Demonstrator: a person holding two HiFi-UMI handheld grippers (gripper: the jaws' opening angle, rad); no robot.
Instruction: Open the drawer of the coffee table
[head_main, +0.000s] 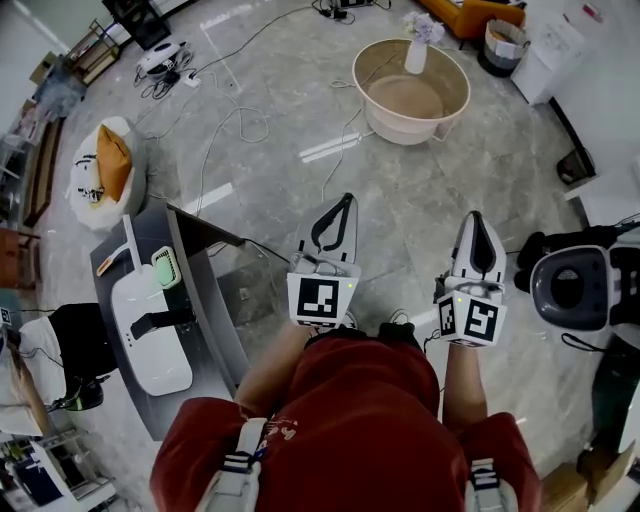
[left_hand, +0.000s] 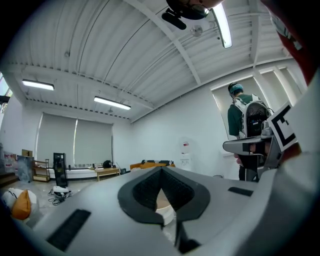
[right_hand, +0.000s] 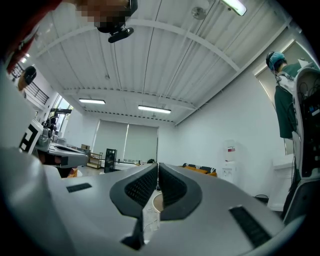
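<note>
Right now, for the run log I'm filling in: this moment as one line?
left tongs: shut, empty | right tongs: shut, empty | both level above floor, touching nothing

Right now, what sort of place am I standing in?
Probably a large studio or lab space furnished like a lounge: an orange sofa by the wall, loose cables across the polished stone floor, and strip lights on a ribbed industrial ceiling.

Coffee table (head_main: 205, 310) at left, vase (head_main: 417, 52) inside tub (head_main: 457, 78) ahead right
</note>
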